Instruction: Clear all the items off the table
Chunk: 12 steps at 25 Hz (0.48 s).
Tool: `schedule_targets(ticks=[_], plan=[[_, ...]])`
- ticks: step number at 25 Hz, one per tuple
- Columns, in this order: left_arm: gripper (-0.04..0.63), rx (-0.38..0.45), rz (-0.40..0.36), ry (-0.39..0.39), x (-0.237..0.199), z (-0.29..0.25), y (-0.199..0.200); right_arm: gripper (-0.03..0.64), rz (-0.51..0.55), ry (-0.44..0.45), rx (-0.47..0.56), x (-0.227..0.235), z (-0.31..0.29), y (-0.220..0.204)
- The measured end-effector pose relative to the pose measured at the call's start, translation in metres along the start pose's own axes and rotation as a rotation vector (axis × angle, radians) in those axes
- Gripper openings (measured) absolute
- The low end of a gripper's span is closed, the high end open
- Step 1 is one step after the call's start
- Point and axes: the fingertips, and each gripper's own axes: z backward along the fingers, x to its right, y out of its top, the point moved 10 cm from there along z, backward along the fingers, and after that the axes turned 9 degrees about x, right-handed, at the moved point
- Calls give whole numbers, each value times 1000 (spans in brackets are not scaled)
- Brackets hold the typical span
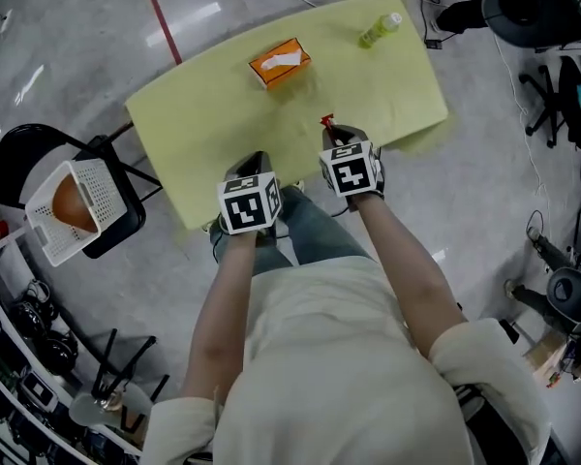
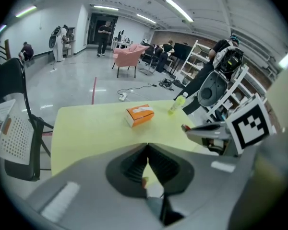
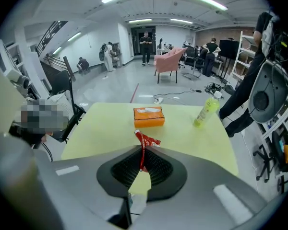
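An orange tissue box (image 1: 279,63) (image 2: 139,115) (image 3: 149,116) lies on the yellow-green table (image 1: 213,124), towards its far side. A yellow-green bottle (image 1: 380,29) (image 3: 206,111) lies at the far right corner. My right gripper (image 1: 331,129) (image 3: 143,150) hangs above the near edge, shut on a crumpled red wrapper (image 1: 326,120) (image 3: 145,140) that sticks out past its tips. My left gripper (image 1: 255,159) (image 2: 148,147) is beside it on the left, also over the near edge, shut with nothing between its jaws. In the left gripper view the right gripper (image 2: 206,131) shows at the right.
A black chair (image 1: 39,153) stands left of the table with a white perforated basket (image 1: 77,206) on it, something orange-brown inside. An office chair (image 1: 528,8) and cables are at the far right. A rack with dark gear (image 1: 39,347) is at the lower left.
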Motion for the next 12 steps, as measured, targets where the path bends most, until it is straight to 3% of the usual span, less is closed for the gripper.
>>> schedule_targets(ticks=[12], plan=[[11, 93, 63, 52, -15, 60, -4, 17, 136, 60, 39, -35, 46, 18]])
